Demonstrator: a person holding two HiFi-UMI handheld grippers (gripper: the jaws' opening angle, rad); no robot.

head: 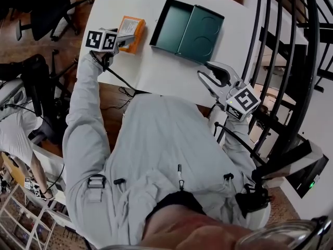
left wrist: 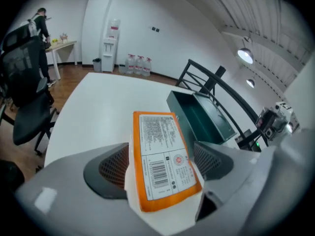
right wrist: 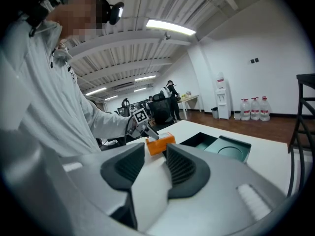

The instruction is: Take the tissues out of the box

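An orange tissue pack lies on the white table, left of an open dark green tin box that shows nothing inside. My left gripper reaches the pack from the near side. In the left gripper view the pack lies label up between the jaws, which stand wide on either side of it; I see no squeeze. My right gripper hovers at the table's near right edge, open and empty. In the right gripper view the pack and the tin lie ahead.
Black office chairs stand left of the table. A black stair railing runs close along its right side. A cable hangs off the near edge. A water dispenser and a person are far across the room.
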